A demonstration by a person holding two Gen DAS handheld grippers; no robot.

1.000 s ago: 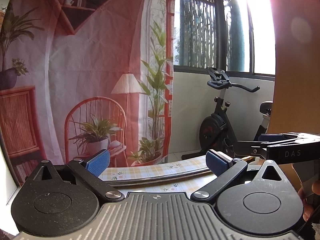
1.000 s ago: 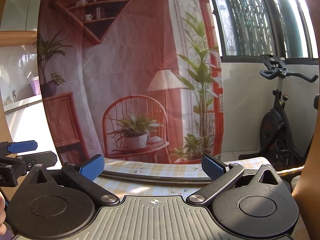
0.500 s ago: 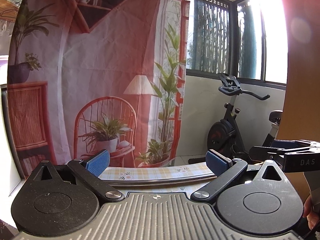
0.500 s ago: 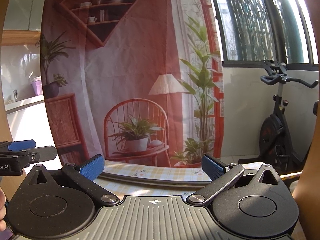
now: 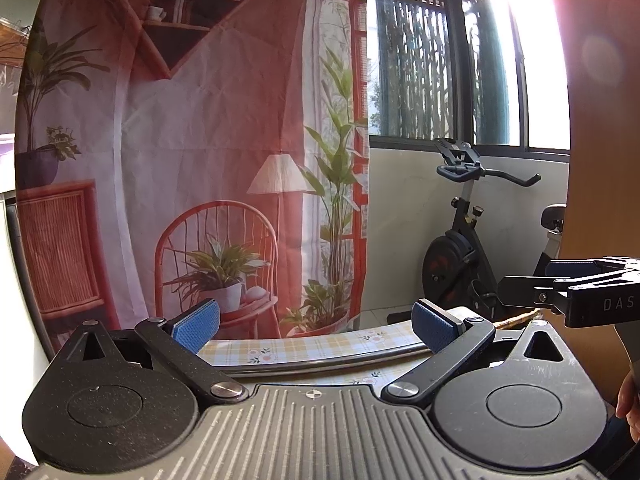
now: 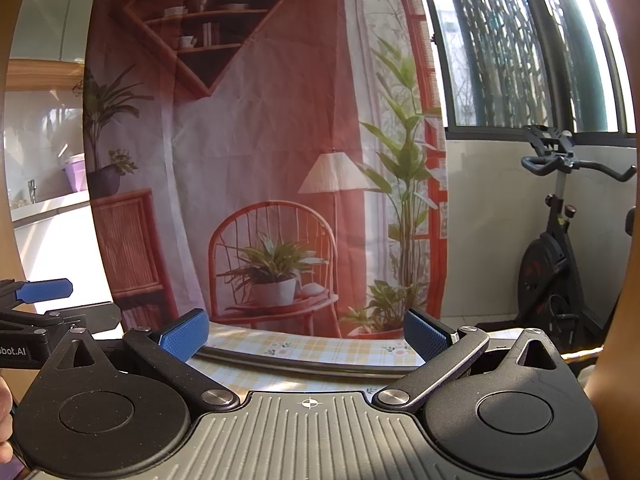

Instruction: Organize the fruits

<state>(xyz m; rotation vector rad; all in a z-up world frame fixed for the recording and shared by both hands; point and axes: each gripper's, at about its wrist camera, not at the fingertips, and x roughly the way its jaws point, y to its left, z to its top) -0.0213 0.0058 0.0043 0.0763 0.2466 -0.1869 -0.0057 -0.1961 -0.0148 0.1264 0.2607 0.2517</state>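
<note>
No fruit shows in either view. My left gripper (image 5: pixel 316 326) is open, its blue pads (image 5: pixel 196 326) wide apart with nothing between them. It is held level above a table with a yellow checked cloth (image 5: pixel 304 346). My right gripper (image 6: pixel 306 332) is also open and empty over the same cloth (image 6: pixel 320 350). From the left wrist view the right gripper (image 5: pixel 568 288) juts in at the right edge. From the right wrist view the left gripper (image 6: pixel 44 304) juts in at the left edge. Both cameras point at the room, not down at the tabletop.
A printed backdrop (image 5: pixel 200 140) of a chair, plants and shelves hangs just beyond the table's far metal edge (image 5: pixel 320 364). An exercise bike (image 5: pixel 460 248) stands by the barred windows at the right. A wooden panel (image 5: pixel 600 120) fills the right side.
Both grippers have tilted or risen slightly, so the backdrop sits lower in view and more of its upper shelf shows. The jaws have stayed open.
</note>
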